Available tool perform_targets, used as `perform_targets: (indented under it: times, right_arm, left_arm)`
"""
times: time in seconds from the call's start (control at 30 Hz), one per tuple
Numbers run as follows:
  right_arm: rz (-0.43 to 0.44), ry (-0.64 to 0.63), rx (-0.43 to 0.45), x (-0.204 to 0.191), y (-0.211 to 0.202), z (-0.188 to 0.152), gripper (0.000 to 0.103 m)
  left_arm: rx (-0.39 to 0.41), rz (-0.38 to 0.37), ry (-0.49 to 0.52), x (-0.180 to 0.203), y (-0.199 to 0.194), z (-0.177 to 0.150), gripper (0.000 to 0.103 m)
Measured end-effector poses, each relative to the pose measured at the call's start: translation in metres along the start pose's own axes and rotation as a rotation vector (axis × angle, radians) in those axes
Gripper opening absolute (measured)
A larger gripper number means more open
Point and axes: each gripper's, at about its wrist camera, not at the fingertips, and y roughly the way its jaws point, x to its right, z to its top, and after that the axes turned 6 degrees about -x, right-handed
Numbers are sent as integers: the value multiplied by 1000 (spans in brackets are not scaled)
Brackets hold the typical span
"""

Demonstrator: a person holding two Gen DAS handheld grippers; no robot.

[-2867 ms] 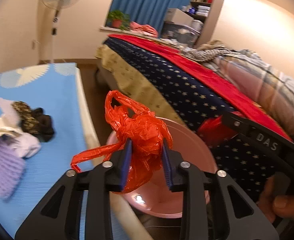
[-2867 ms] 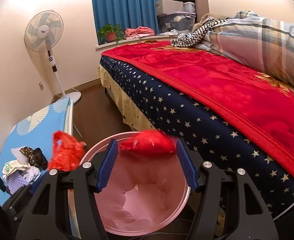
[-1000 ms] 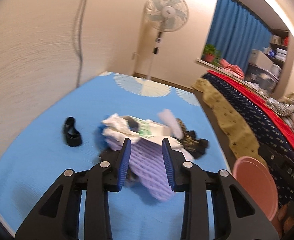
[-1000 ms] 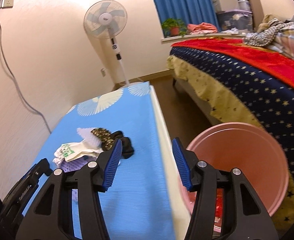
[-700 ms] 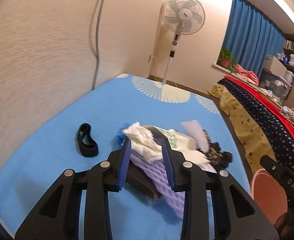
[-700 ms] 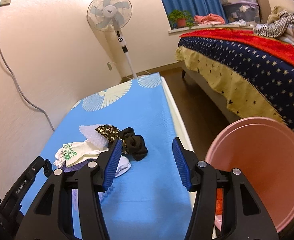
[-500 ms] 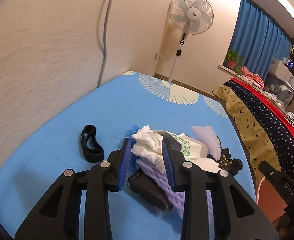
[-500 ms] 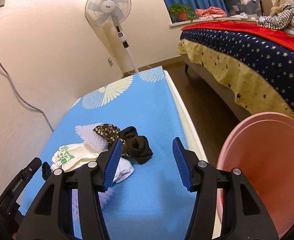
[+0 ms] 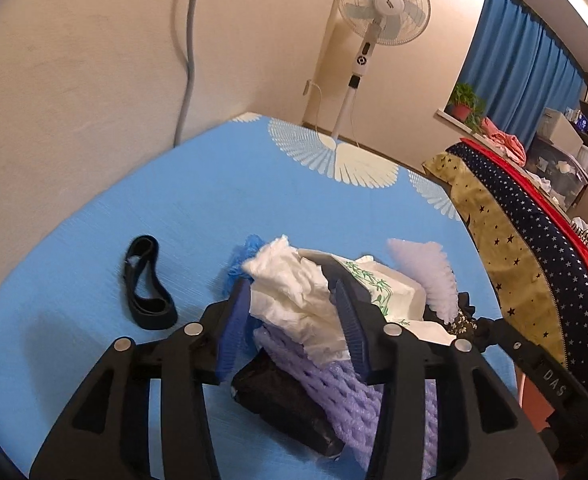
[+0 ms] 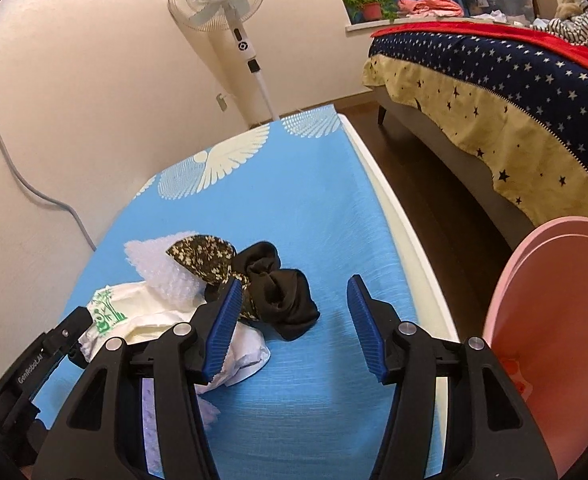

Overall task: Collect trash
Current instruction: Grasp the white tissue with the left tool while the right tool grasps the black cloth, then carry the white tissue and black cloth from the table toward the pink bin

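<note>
Trash lies heaped on the blue bench (image 9: 198, 208): crumpled white tissue (image 9: 294, 288), purple foam netting (image 9: 333, 384), a bamboo-print wrapper (image 9: 377, 284), bubble wrap (image 10: 162, 264) and dark cloth (image 10: 282, 292). The left tool (image 9: 294, 320) has its jaws apart, straddling the tissue but not pinching it. The right tool (image 10: 294, 320), jaws wide apart, hangs just beside the cloth. Everything looks light, soft and crushable; the tissue's bunched middle seems the surest hold. A pink bin (image 10: 553, 320) waits at the right.
</note>
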Motion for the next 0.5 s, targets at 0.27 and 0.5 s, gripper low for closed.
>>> perform_targets:
  times: [0.27,0.5]
  right_arm:
    - [10,22,-29,4,10,0,44]
    - [38,-2,-44,0,9,-3,10]
  left_arm:
    - [-26,12,1,1,8,-5,41]
    - [8,17,7,2,-1,-2,24]
